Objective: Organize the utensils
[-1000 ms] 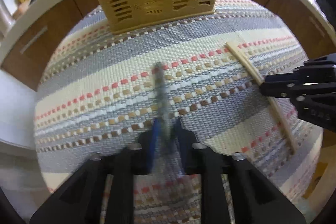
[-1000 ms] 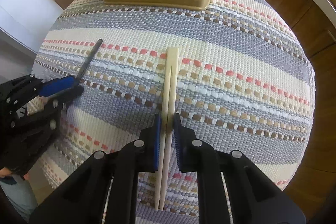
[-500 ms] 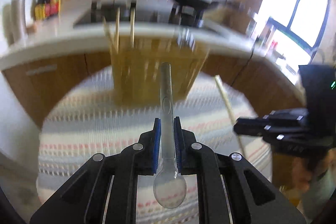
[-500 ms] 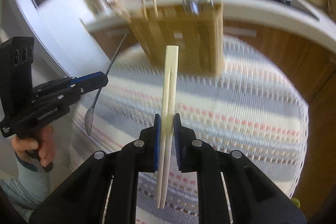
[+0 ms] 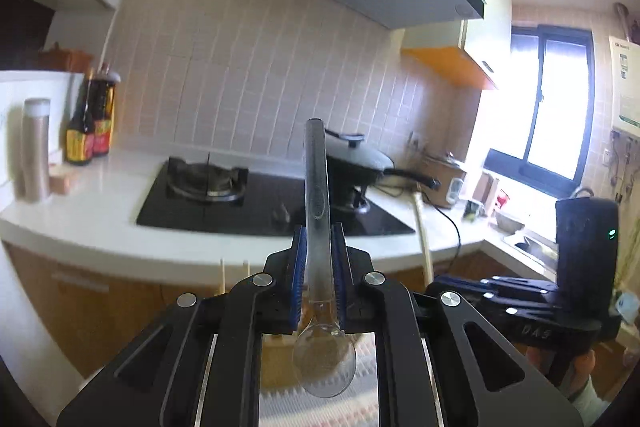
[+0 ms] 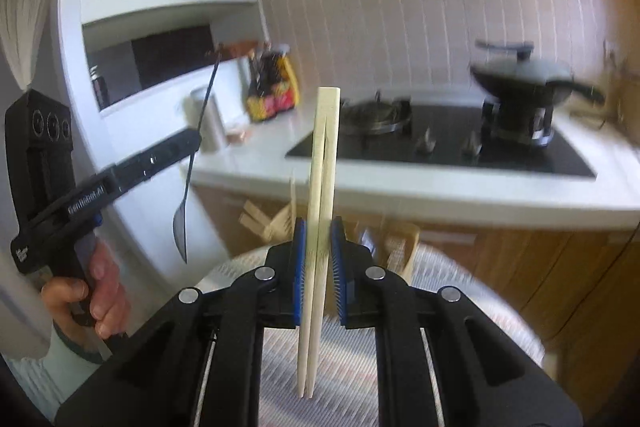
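Observation:
My left gripper [image 5: 318,251] is shut on a metal spoon [image 5: 316,195], held upright with the handle up and the bowl [image 5: 324,363] hanging below the jaws. It also shows in the right wrist view [image 6: 188,147] with the spoon [image 6: 192,163]. My right gripper [image 6: 318,247] is shut on a pair of pale wooden chopsticks [image 6: 322,187], held upright; it also shows in the left wrist view [image 5: 436,287] with the chopsticks [image 5: 422,231]. The yellow utensil basket [image 6: 400,243] is mostly hidden behind the jaws, blurred, with wooden utensils [image 6: 260,219] sticking out.
A striped woven mat [image 6: 352,367] covers the round table below. Behind it runs a white counter [image 5: 100,223] with a black gas hob [image 5: 224,199], a lidded wok [image 5: 356,159], sauce bottles [image 5: 90,123] and a steel flask [image 5: 36,147]. A window [image 5: 556,115] is at right.
Both grippers have lifted their utensils off the mat and tilted up to level. The spoon and chopsticks now stand upright, and the basket has dropped low in both views.

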